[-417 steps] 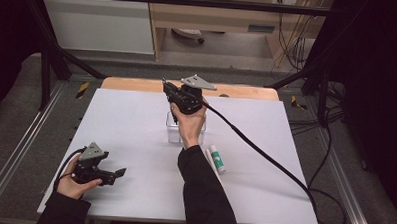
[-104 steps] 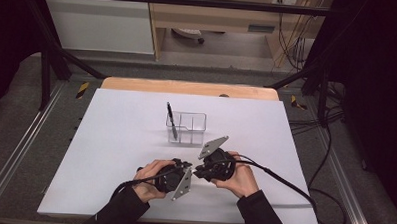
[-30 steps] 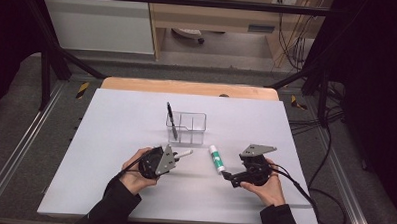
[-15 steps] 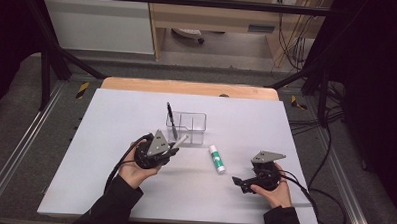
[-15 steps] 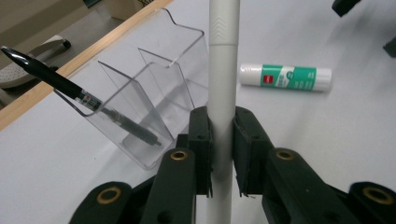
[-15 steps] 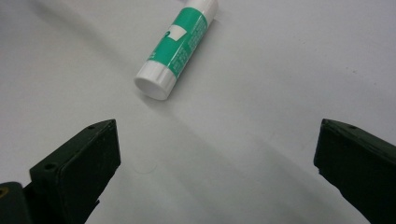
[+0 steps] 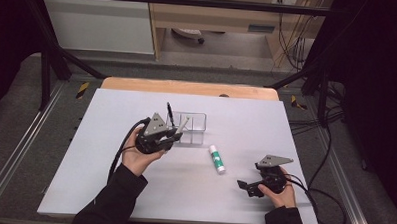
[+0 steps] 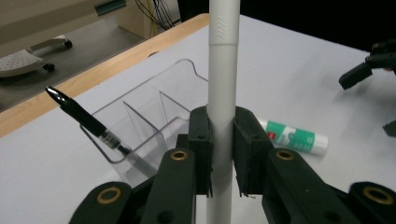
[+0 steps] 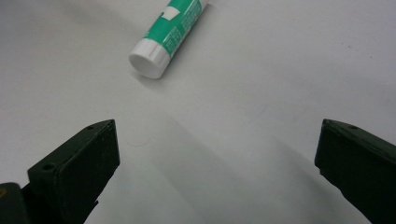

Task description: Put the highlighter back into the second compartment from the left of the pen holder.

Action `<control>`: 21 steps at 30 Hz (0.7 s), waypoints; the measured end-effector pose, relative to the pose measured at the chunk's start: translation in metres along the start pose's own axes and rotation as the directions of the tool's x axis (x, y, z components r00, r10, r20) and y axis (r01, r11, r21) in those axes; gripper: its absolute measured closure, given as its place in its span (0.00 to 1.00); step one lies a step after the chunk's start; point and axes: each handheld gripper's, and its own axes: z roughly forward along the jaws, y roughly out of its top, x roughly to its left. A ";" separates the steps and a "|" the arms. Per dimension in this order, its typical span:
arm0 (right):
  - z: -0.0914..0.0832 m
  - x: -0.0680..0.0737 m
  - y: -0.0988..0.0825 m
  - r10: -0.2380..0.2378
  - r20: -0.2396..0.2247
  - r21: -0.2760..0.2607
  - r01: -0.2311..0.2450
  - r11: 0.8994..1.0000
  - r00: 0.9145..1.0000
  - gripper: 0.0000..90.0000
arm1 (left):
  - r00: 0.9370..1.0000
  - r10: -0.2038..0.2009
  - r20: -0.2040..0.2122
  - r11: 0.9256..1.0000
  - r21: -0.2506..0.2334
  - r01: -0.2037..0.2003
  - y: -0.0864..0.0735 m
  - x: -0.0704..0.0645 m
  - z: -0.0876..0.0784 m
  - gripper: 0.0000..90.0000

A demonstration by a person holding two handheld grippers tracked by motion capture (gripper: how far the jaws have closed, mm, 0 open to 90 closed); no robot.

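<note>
Left gripper: the left gripper (image 7: 171, 136) is held above the table (image 7: 109, 189) right beside the clear organizer (image 7: 195, 122) — its two black jaws are clamped on a white pen (image 8: 221, 93).

White pen: in the left gripper view it stands upright between the pads, running up past the top edge and down below the jaws; in the high view its upper end (image 7: 184, 124) leans toward the organizer, over its near wall.

Clear organizer: a see-through plastic box with inner dividers (image 8: 154, 116), standing on the table a little behind the middle.

Black pen: a black pen (image 8: 86, 122) stands tilted in the organizer's left end compartment, its tip sticking out above the rim.

Glue stick: a white and green glue stick (image 7: 217, 159) lies flat on the table between the two grippers, apart from the organizer and touched by neither gripper.

Right gripper: the right gripper (image 7: 246, 186) rests low at the near right of the table, well apart from the left one — its jaws stand wide apart, having just been opening, with only bare table between them. In the right gripper view the glue stick (image 9: 168, 35) lies ahead of the jaws, its white cap end nearest them.
</note>
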 end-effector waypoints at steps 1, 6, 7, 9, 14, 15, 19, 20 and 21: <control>0.000 0.000 0.000 -0.001 0.006 0.005 0.001 1.000 1.000 0.01 | 1.000 -0.010 0.002 1.000 -0.012 0.010 0.002 0.001 0.001 0.87; -0.001 0.000 -0.001 -0.005 0.006 0.004 0.005 1.000 1.000 0.01 | 0.999 -0.050 0.001 0.998 -0.040 0.050 0.015 0.005 0.006 0.87; -0.002 0.000 -0.001 -0.001 0.005 0.005 0.001 1.000 1.000 0.01 | 0.999 -0.054 -0.004 0.998 -0.043 0.054 0.017 0.005 0.007 0.87; -0.001 0.000 -0.001 -0.004 0.003 0.005 0.004 1.000 1.000 0.01 | 0.998 -0.068 -0.004 0.996 -0.050 0.067 0.022 0.006 0.011 0.87; -0.001 0.000 -0.001 -0.006 0.001 0.005 0.006 1.000 1.000 0.01 | 0.996 -0.091 -0.019 0.994 -0.065 0.090 0.031 0.008 0.020 0.87; -0.001 0.000 -0.001 -0.003 0.000 0.004 0.003 1.000 1.000 0.01 | 0.995 -0.096 -0.025 0.993 -0.068 0.094 0.033 0.008 0.022 0.87; -0.003 0.000 -0.001 -0.004 0.000 -0.005 0.004 1.000 1.000 0.01 | 0.993 -0.116 -0.035 0.990 -0.081 0.113 0.041 0.011 0.028 0.87; -0.003 0.000 -0.001 -0.005 0.001 -0.007 0.005 1.000 1.000 0.01 | 0.992 -0.117 -0.037 0.990 -0.083 0.113 0.042 0.012 0.029 0.87; -0.003 0.000 -0.001 -0.003 0.001 -0.008 0.003 1.000 1.000 0.01 | 0.992 -0.122 -0.039 0.989 -0.090 0.119 0.045 0.013 0.031 0.87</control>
